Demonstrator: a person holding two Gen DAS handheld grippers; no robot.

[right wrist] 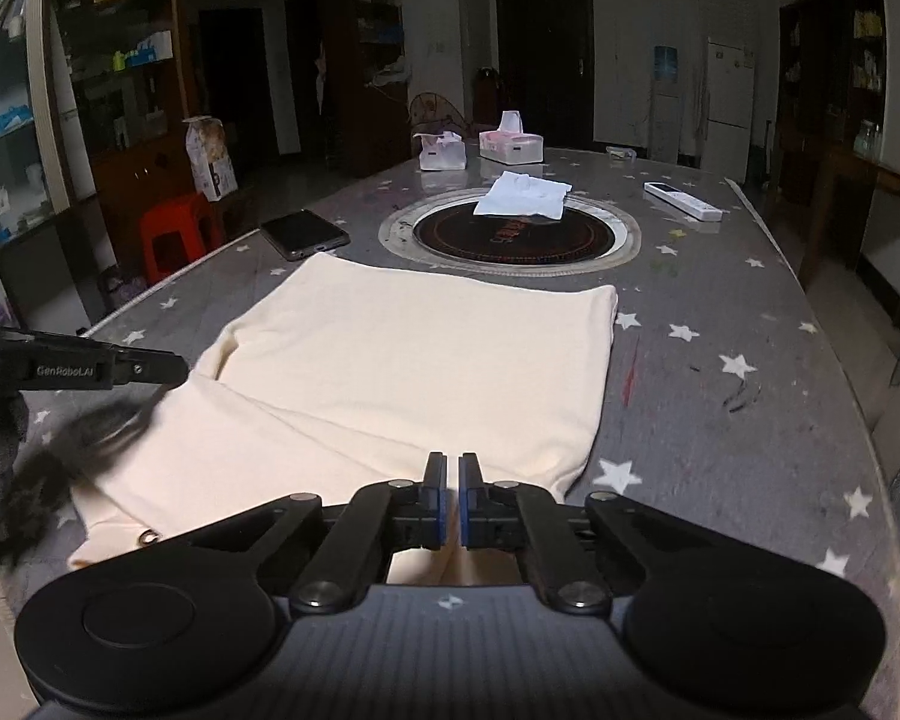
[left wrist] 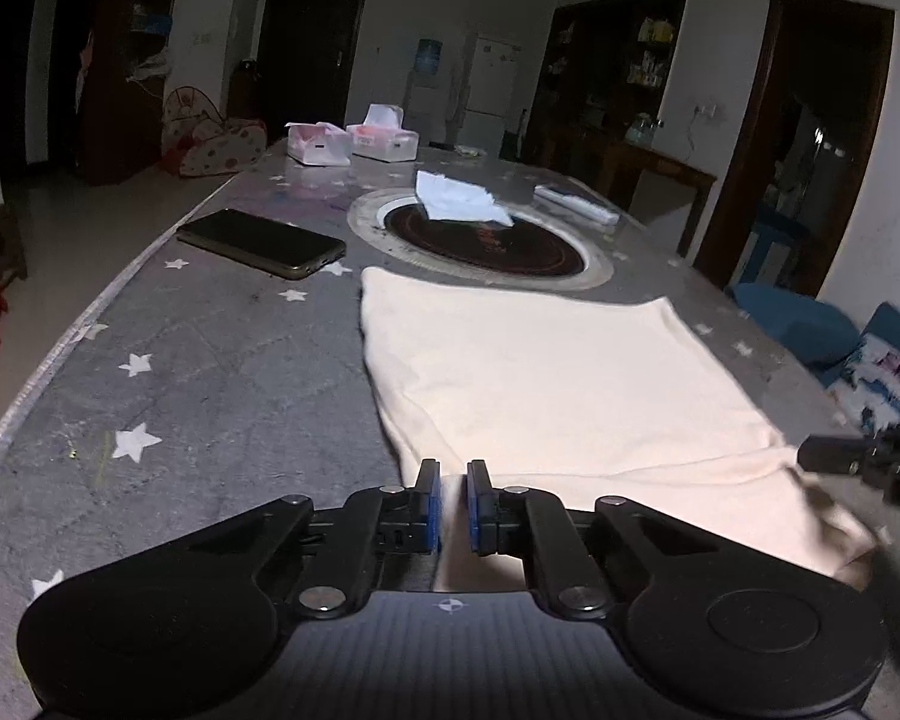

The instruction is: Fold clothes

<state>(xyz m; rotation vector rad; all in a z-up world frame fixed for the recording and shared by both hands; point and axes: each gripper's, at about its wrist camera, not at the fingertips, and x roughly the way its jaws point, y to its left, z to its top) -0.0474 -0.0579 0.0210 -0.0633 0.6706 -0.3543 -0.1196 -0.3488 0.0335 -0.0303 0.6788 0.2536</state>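
Observation:
A cream garment (left wrist: 558,378) lies flat on the grey star-patterned table (left wrist: 210,372); it also shows in the right wrist view (right wrist: 402,360). My left gripper (left wrist: 453,474) is shut on the garment's near left edge, cloth pinched between its blue pads. My right gripper (right wrist: 453,465) is shut on the garment's near right edge. The right gripper's tip shows at the right of the left wrist view (left wrist: 870,462). The left gripper shows at the left of the right wrist view (right wrist: 150,367).
A phone (left wrist: 261,242) lies left of the round hotplate inset (left wrist: 480,234), which carries a white tissue (left wrist: 459,197). Two tissue boxes (left wrist: 384,135) stand at the far end. A white remote (right wrist: 682,200) lies far right. A red stool (right wrist: 177,228) stands beside the table.

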